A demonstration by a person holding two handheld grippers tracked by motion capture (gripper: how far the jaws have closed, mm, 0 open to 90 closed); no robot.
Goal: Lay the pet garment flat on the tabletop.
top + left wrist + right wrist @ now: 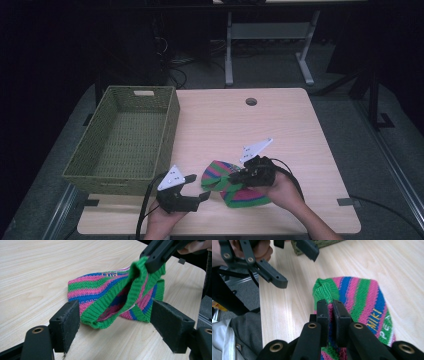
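A knit hat (218, 171) striped green, pink and blue lies near the front of the wooden table (240, 125). My right gripper (235, 179) is shut on its green ribbed rim and holds that edge up off the table; in the right gripper view the jaws (330, 303) pinch the rim of the hat (362, 297), which carries yellow lettering. My left gripper (198, 187) stands open just left of the hat, not touching it. In the left gripper view the hat's opening (100, 287) sits beyond my spread jaws (116, 308), with the right gripper (155, 258) clamped on the raised rim.
A green woven basket (107, 177) with nothing in it stands on the table's left side, close behind my left gripper. A round cable hole (251, 101) is at the back. Bare tabletop lies behind and right of the hat. The table's front edge is close under both hands.
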